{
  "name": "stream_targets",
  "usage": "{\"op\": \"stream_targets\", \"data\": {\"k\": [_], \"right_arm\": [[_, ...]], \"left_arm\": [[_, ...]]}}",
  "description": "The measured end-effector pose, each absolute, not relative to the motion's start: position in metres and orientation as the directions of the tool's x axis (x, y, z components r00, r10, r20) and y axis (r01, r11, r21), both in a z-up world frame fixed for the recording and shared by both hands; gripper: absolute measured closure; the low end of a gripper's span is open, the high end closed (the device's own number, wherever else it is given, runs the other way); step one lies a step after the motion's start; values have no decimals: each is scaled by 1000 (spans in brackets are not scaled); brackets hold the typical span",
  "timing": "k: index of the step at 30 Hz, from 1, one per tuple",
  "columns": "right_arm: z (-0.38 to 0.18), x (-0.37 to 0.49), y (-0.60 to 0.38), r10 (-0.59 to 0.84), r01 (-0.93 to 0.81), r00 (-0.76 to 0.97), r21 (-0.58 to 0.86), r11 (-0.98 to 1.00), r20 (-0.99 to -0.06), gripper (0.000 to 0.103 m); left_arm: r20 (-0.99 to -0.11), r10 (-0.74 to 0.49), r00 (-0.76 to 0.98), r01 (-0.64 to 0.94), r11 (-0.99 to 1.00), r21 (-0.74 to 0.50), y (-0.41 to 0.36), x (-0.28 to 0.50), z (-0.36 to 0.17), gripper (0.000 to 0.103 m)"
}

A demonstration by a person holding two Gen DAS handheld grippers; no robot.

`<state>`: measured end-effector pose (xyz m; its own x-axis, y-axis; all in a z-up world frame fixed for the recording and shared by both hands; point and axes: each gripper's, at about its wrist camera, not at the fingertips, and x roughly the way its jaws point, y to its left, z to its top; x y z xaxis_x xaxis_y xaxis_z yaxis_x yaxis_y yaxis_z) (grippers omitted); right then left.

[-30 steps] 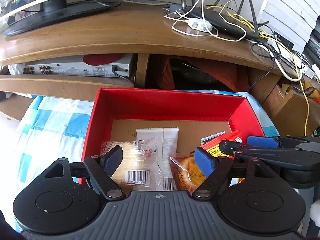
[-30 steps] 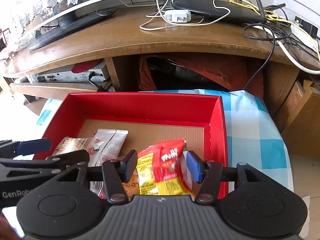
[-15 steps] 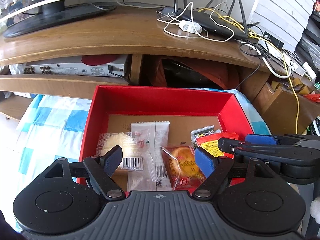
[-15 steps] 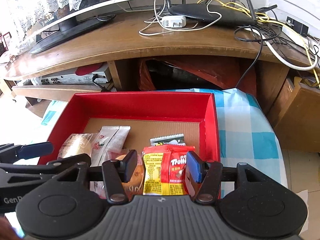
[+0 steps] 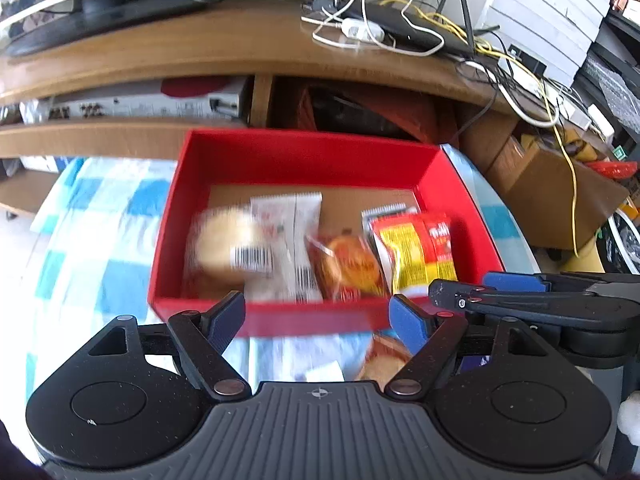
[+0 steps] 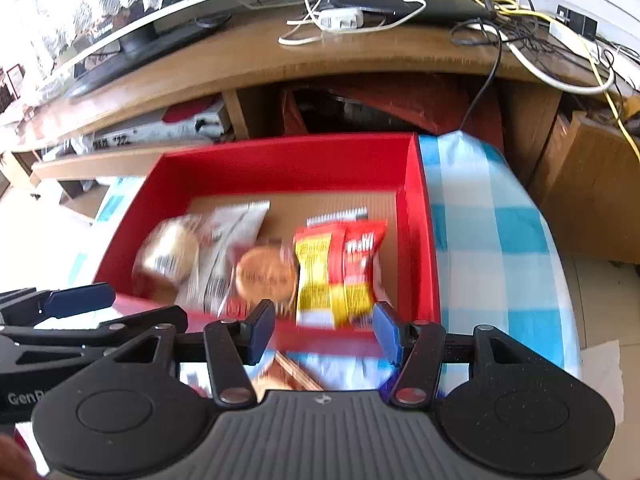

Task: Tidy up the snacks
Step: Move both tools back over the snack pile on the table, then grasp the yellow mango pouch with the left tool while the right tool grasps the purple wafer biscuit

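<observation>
Through the left wrist camera I see my left gripper (image 5: 318,316) held level just short of the near wall of the red box (image 5: 304,156), its fingers spread wide with nothing between them. The box sits on a blue-checked cloth (image 5: 92,248) in front of a wooden TV stand (image 5: 224,44). Inside, along the near half, lie a round bun in clear wrap (image 5: 228,244), a white packet (image 5: 288,236), an orange cake pack (image 5: 348,264) and a red-and-yellow gummy bag (image 5: 416,248), side by side and touching. The far half of the cardboard floor is bare. My right gripper (image 5: 460,292) reaches in from the right, at the box's near right corner.

From the right wrist camera, the right gripper (image 6: 324,330) hovers over the near wall, fingers spread and holding nothing; the gummy bag (image 6: 340,268) lies just past them, against the right wall (image 6: 420,232). The picture is smeared, so I cannot tell whether the fingers touch the rim. The left gripper (image 6: 80,300) shows at the left edge. Below the fingers, outside the box, something brown, possibly another snack (image 6: 288,372), lies on the cloth.
</observation>
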<state>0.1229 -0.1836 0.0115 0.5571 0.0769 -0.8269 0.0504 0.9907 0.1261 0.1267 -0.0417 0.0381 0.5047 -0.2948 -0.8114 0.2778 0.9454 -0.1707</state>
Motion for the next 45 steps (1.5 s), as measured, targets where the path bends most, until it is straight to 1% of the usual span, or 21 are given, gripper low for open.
{"op": "stream_targets", "data": {"k": [3,7,11,16,19,21,23,25,29,31,39,42,45], "right_arm": [[7,112,-186,102,60,536,159,985,-838,45],[6,97,-184,117,51,526,169,984,-842,45],[-1,83,-179,128,40,492,169,985,-861,45],[-18,64,-168,137,-11,438,147,989,-888,45],[-28,53,-157,150,-64,402,135,989,-904,45],[-31,46,-148,197,-120,377,163,979,-905,44],[-32,41,-135,241,-180,355,188,966,-903,42],[-31,36,-121,259,-242,346,181,953,-902,41],[-27,34,-113,266,-277,327,177,944,-907,41],[-26,32,-117,257,-272,323,171,947,-911,40],[-19,27,-155,209,-199,346,147,969,-915,40],[-12,26,-164,195,-181,378,134,974,-905,39],[-4,24,-172,191,-176,402,129,976,-896,39]], "left_arm": [[-819,-308,485,281,941,-188,-39,116,36,19],[-819,-321,475,283,937,-203,-36,102,37,19],[-832,-318,454,277,938,-208,-34,86,31,21],[-866,-305,395,278,939,-204,-27,70,18,21],[-877,-296,378,276,941,-198,-19,64,14,21],[-876,-309,370,277,937,-214,-14,61,14,13],[-872,-328,363,279,931,-234,-11,56,14,13],[-872,-328,363,285,930,-231,-11,53,15,13],[-875,-325,359,280,932,-231,-8,50,12,12],[-883,-318,345,263,936,-234,-7,52,8,12],[-895,-375,242,141,926,-350,-2,41,-14,11],[-887,-377,266,43,924,-380,0,37,-19,7],[-884,-368,289,-4,922,-386,-2,34,-18,4]]}}
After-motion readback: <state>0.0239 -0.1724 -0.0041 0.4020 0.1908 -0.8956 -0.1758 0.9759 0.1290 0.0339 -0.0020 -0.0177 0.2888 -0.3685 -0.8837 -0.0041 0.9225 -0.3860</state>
